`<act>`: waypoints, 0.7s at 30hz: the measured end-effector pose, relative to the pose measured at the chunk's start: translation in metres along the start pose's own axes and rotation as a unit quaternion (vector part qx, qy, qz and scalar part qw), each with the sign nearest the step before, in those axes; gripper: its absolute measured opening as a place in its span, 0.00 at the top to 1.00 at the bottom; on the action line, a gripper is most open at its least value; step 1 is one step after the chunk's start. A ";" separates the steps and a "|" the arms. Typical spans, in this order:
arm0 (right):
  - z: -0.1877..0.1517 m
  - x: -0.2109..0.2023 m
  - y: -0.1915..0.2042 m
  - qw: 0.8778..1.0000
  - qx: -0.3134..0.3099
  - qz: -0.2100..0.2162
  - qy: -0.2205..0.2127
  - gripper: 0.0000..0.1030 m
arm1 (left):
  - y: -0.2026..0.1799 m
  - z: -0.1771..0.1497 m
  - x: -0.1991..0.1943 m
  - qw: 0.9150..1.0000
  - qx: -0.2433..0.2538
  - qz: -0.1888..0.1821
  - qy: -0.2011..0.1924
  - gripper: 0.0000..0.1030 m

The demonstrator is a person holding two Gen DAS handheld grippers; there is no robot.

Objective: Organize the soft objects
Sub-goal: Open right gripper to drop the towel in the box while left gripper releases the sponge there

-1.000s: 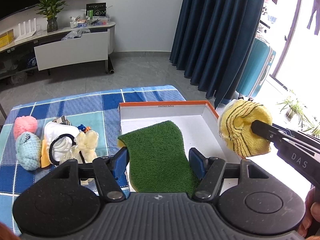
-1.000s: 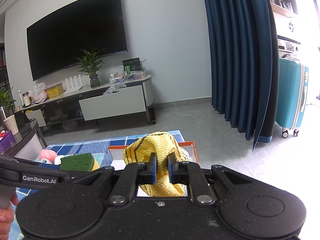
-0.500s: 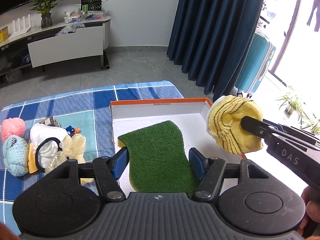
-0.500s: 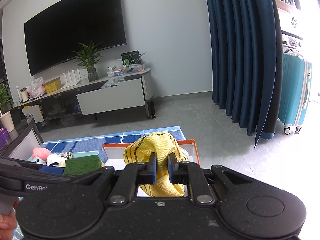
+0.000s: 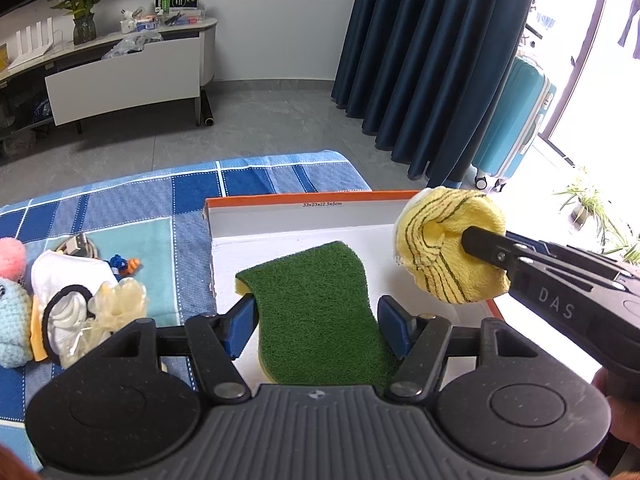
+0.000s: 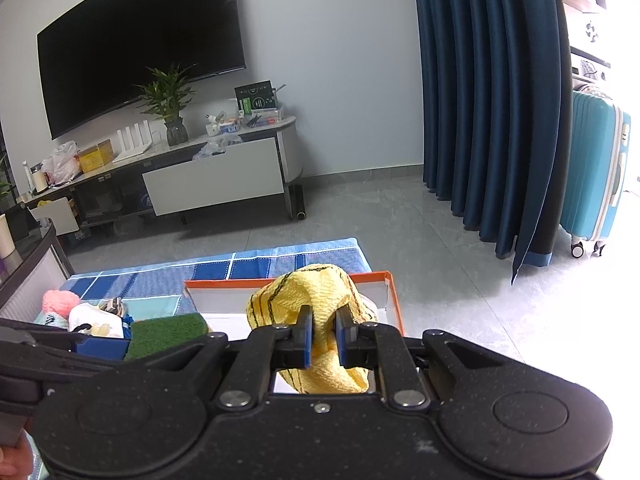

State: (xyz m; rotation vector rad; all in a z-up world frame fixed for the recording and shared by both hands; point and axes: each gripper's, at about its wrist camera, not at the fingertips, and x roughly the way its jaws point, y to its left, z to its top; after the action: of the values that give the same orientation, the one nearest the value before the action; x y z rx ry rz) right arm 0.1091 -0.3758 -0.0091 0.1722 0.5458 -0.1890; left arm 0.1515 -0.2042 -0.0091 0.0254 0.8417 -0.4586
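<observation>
Left gripper (image 5: 316, 326) clamps a green-topped yellow scouring sponge (image 5: 316, 312) over the orange-rimmed white box (image 5: 280, 222); right gripper (image 6: 322, 336) (nearer the box's right wall) pinches a bunched yellow striped cloth (image 5: 444, 246).

The box (image 5: 308, 216) sits on the right part of the worktop (image 5: 248, 184), on the cloth (image 5: 132, 216). The sponge (image 5: 316, 312) is over the box's near half, between the left gripper's (image 5: 318, 322) jaws. The towel (image 5: 444, 248) hangs over the box's right edge, pinched in the right gripper (image 6: 322, 336). Left of the box on the cloth lies a cluster: gloves (image 5: 116, 300) nearest the box, a hair tie (image 5: 60, 320) on a white bundle (image 5: 64, 280) beside them, a knitted toy (image 5: 12, 320) and a pompom (image 5: 10, 252) at the far left. Beyond the worktop, a TV stand (image 5: 120, 76) stands at far left, curtains (image 5: 432, 60) and a suitcase (image 5: 516, 120) at far right.
</observation>
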 end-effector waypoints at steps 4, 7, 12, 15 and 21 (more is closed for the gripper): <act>0.002 0.012 -0.002 1.000 0.002 0.001 0.007 0.85 | -0.001 0.005 0.010 1.000 -0.002 -0.005 0.006 0.35; 0.004 0.018 -0.004 1.000 0.005 0.000 0.008 0.85 | -0.001 0.009 0.016 1.000 -0.004 -0.012 0.006 0.35; 0.009 0.026 -0.009 1.000 0.015 -0.004 0.003 0.67 | -0.007 0.015 0.027 1.000 0.004 -0.029 0.006 0.33; 0.009 0.025 -0.012 1.000 0.023 -0.003 -0.001 0.63 | -0.006 0.014 0.031 0.999 -0.002 -0.039 0.009 0.21; 0.009 0.007 -0.016 1.000 0.024 -0.010 -0.017 0.63 | 0.000 0.010 0.019 0.999 -0.014 -0.036 0.006 0.13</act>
State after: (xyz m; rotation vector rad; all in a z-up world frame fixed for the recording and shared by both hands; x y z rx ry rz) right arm 0.1162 -0.3942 -0.0069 0.2109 0.5095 -0.2236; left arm 0.1700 -0.2134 -0.0160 -0.0273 0.8622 -0.5146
